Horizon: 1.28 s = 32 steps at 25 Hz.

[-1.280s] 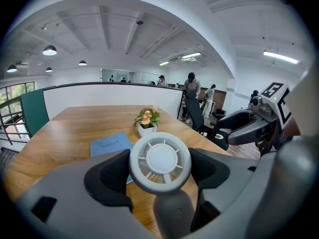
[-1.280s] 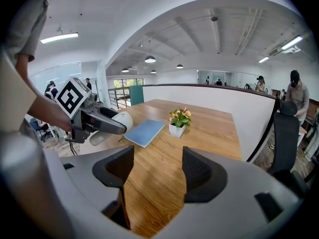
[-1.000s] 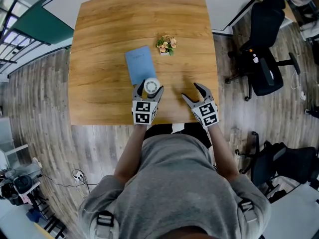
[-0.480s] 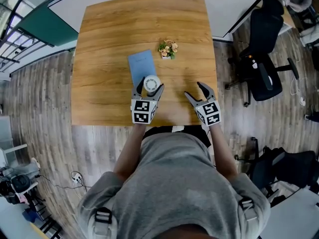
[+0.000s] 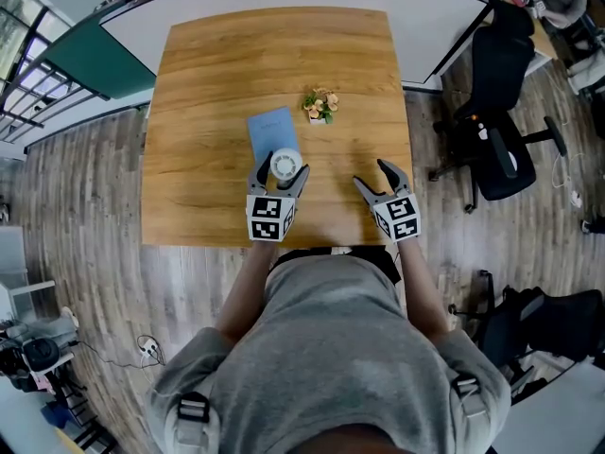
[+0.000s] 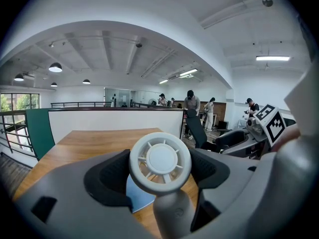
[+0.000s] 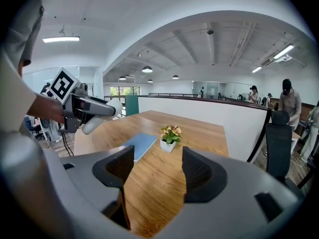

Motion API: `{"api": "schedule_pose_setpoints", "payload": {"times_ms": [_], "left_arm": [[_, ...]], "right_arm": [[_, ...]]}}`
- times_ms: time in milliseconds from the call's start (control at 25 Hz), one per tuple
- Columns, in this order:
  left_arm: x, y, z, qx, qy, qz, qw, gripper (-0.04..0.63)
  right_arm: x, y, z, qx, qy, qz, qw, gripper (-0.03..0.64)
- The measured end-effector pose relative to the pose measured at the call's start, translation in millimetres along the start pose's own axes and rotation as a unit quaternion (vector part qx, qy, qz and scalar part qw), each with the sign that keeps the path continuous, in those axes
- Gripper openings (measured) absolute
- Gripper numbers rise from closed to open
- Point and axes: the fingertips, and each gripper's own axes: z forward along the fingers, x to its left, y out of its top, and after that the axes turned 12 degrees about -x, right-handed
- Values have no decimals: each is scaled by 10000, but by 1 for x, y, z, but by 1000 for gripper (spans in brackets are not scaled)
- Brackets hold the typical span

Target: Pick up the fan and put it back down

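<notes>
Left gripper (image 5: 281, 176), in the head view, is closed on the small white fan (image 5: 285, 165), which sits at the near edge of the blue booklet (image 5: 272, 132) on the wooden table (image 5: 189, 112). The right gripper (image 5: 376, 182) hangs well to the right of the booklet and nearer the person, jaws spread, out of the way. A small pot of flowers (image 5: 319, 105) stands just beyond the booklet's far right corner. In the left gripper view the fan's round grille (image 6: 160, 162) faces the camera with its stalk (image 6: 174, 215) running down between the two dark pads, which press in on either side just below the head. That is probably the narrowest and firmest place to pinch. A corner of the booklet (image 6: 137, 198) shows underneath. In the right gripper view the jaws stand wide apart with only bare tabletop between them. Left of the booklet (image 7: 140, 144), the other gripper carries the fan (image 7: 99, 119) at a slant, apparently clear of the wood. I judge the lift done and the setting-down yet to come, on open table near the booklet and away from the flowers (image 7: 169, 137).
</notes>
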Motion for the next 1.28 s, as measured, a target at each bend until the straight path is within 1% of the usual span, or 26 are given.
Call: {"api": "schedule_pose_setpoints", "payload": {"times_ms": [400, 600, 840, 1280], "left_arm": [[-5, 18, 1, -117, -116, 94, 9998, 368], [-2, 21, -2, -140, -96, 120, 9998, 368], [4, 21, -5, -124, -43, 125, 9998, 368], [10, 12, -8, -18, -60, 94, 9999, 368]], "right_arm": [[-1, 10, 0, -113, -108, 4, 9999, 311], [1, 11, -1, -116, -125, 8, 9999, 311], [1, 9, -5, -68, -165, 18, 9998, 310], [10, 7, -4, 13, -173, 41, 9998, 310]]}}
